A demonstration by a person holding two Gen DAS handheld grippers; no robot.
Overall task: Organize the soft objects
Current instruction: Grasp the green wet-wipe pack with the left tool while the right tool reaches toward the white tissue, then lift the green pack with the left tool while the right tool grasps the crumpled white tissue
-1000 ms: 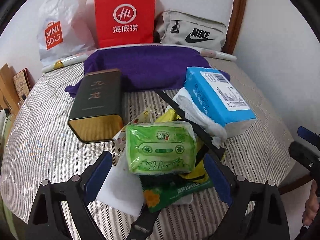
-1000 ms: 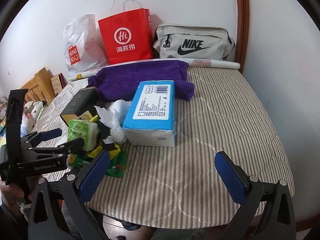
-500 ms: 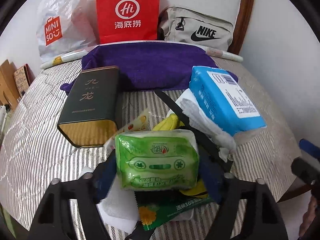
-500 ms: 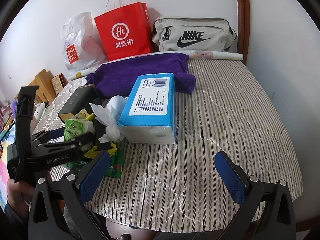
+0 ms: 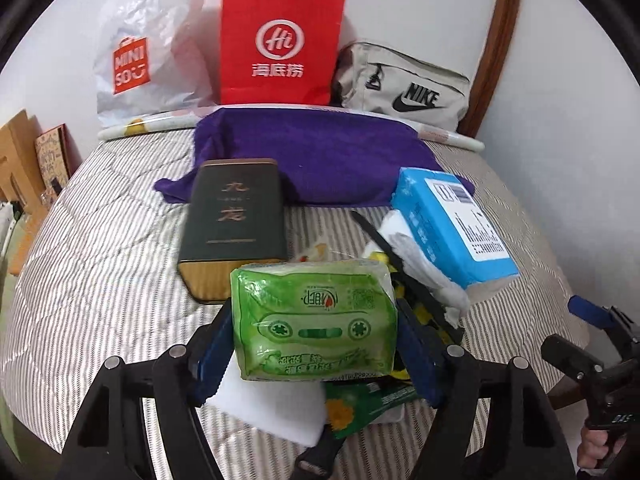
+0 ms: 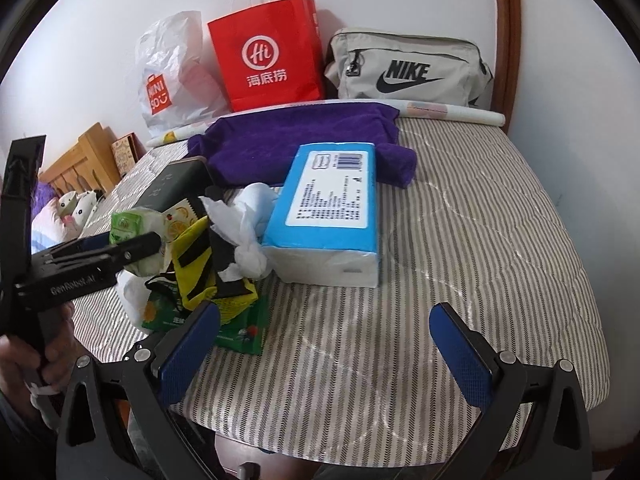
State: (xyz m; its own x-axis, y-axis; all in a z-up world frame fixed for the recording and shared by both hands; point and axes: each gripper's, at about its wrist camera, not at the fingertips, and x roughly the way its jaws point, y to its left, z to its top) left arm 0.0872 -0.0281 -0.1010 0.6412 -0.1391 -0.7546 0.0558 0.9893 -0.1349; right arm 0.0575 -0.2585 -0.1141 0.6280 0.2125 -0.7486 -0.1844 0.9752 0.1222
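Observation:
My left gripper (image 5: 316, 356) is shut on a green tissue pack (image 5: 316, 320), its blue pads pressing both ends, and holds it lifted above the pile. The right wrist view shows the same green tissue pack (image 6: 136, 232) in the left gripper (image 6: 132, 248). Below it lie a darker green pack (image 5: 368, 404), a white sheet (image 5: 272, 408) and a yellow-black strap (image 6: 204, 264). A blue tissue pack (image 6: 332, 204) lies to the right, crumpled white tissue (image 6: 240, 228) against it. My right gripper (image 6: 324, 352) hangs open over bare striped mattress (image 6: 480, 220).
A dark tin (image 5: 236, 216) lies left of the pile, a purple towel (image 5: 316, 152) behind it. Against the wall stand a white plastic bag (image 5: 148, 48), a red paper bag (image 5: 280, 44) and a grey Nike bag (image 5: 404, 84). A wooden headboard (image 6: 80, 160) is at left.
The left jaws closed on the green tissue pack and lifted it off the pile toward the camera. The right gripper stayed open and almost still.

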